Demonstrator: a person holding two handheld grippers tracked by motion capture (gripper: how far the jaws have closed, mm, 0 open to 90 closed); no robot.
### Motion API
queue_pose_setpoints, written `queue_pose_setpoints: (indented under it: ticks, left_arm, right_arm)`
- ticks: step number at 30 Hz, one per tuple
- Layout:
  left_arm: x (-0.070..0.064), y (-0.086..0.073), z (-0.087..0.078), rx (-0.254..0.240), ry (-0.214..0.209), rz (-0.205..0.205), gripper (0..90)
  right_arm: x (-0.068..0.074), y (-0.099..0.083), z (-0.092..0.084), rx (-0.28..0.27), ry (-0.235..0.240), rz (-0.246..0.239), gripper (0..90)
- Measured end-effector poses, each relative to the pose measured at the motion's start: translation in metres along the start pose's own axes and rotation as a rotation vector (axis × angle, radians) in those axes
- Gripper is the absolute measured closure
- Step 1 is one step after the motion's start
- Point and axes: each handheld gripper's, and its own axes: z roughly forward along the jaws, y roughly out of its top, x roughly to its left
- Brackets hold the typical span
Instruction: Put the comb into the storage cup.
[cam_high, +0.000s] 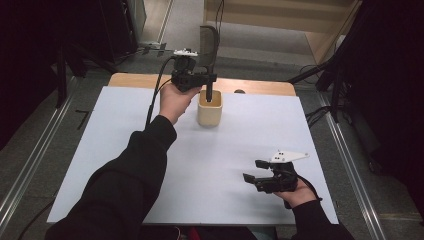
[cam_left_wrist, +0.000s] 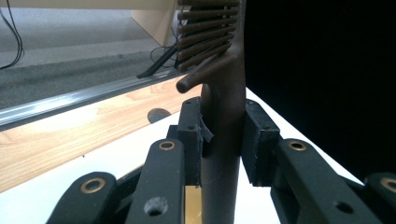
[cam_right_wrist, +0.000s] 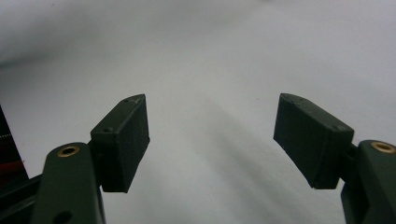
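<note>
one spatula (cam_high: 209, 45) stands upright, clamped in my left gripper (cam_high: 206, 79), its handle dipping straight down into the cup (cam_high: 209, 110); my right gripper (cam_high: 254, 171) idles agape, well apart.

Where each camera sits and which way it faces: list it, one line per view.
High view: above the person's side, looking forward and down on the table; both sleeves, hands and grippers show.
Left gripper view: rides the left gripper, looking along its jaws, shut on the slotted spatula, toward the table's far wooden edge.
Right gripper view: rides the right gripper, looking between open jaws at bare white table.
Shared: the spatula above the beige cup appears in the high and left gripper views.
</note>
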Motion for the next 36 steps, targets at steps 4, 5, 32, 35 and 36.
queue_pose_setpoints:
  ticks: [4, 5, 32, 35, 36]
  left_arm:
    - [0.001, -0.002, 0.003, -0.003, 0.006, 0.008, 72.5]
    - [0.002, -0.002, 0.004, -0.004, 0.011, 0.01, 72.5]
    - [0.015, -0.021, 0.024, 0.032, 0.047, 0.016, 72.4]
    - [0.016, -0.023, 0.025, 0.044, 0.052, 0.021, 72.4]
    - [0.016, -0.024, 0.026, 0.046, 0.053, 0.023, 72.4]
  right_arm:
    - [-0.001, 0.0, 0.0, 0.003, -0.004, 0.002, 25.0]
    - [-0.001, 0.0, 0.0, 0.004, -0.005, 0.003, 25.0]
    - [-0.001, 0.0, -0.001, -0.003, -0.004, 0.003, 25.0]
    - [-0.001, 0.0, -0.001, -0.003, -0.004, 0.005, 25.0]
    - [-0.001, 0.0, -0.001, -0.003, -0.004, 0.005, 25.0]
